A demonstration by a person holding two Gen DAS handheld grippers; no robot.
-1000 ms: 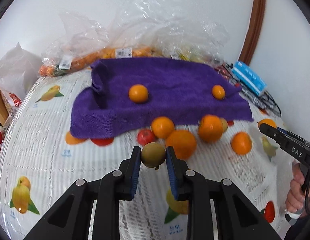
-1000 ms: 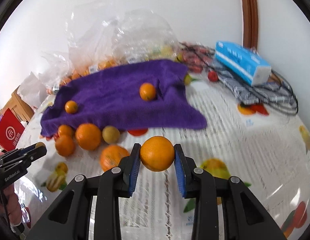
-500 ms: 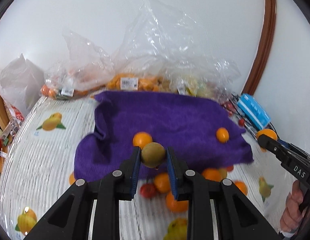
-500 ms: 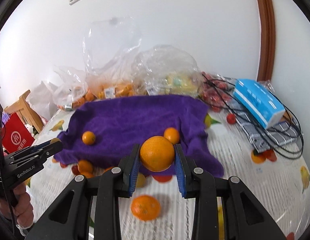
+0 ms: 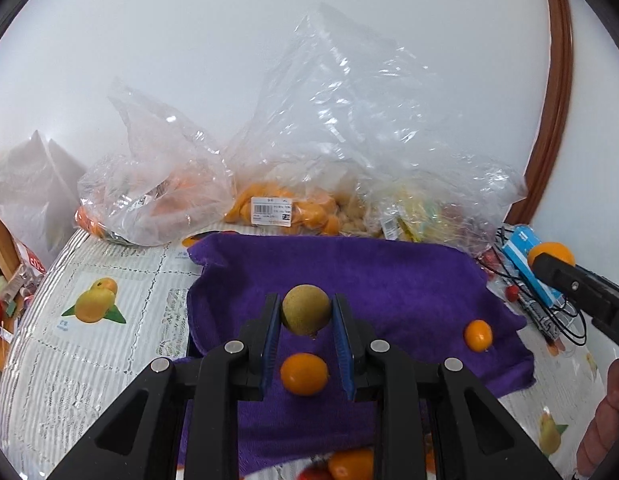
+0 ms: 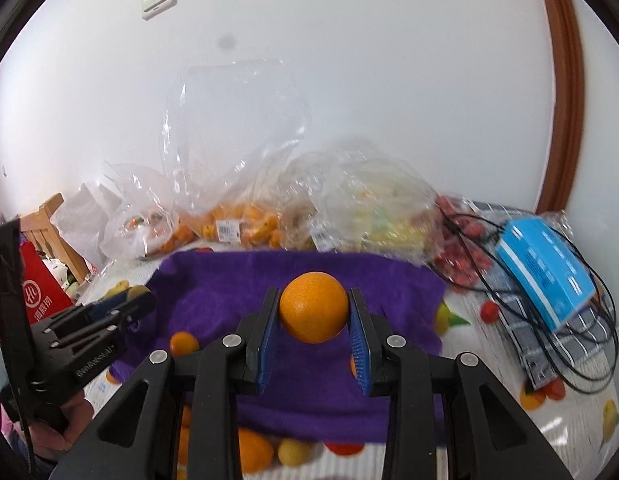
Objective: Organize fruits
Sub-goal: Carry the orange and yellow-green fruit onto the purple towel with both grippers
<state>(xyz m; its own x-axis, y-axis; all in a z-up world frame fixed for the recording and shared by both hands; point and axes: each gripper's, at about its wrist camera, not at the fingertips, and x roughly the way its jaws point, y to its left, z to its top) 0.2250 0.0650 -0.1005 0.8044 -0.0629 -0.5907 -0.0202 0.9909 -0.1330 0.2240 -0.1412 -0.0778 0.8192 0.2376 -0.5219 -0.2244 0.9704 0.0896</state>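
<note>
Left wrist: the left gripper [image 5: 306, 314], jaws clamped on a brownish fruit [image 5: 306, 309], hangs over a purple towel [image 5: 389, 280] on the fruit-print desk [image 5: 69, 360]; plastic bags [image 5: 329, 140] at 12 o'clock against a white wall. Right wrist: the right gripper [image 6: 314, 312], jaws clamped on an orange [image 6: 313, 306], above the towel; blue box [image 6: 545, 264] at 3 o'clock.

Purple towel [image 5: 409, 280], orange fruit [image 6: 313, 307], fruit-print white tablecloth [image 5: 109, 344]

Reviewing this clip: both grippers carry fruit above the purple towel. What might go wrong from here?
1. The left gripper pinches the brownish-green fruit near its fingertips; it may slip out.
2. Set down carelessly, it could knock the small orange fruit beneath it and send it rolling.
3. The large orange could roll off the purple towel once the right gripper lets go.
</note>
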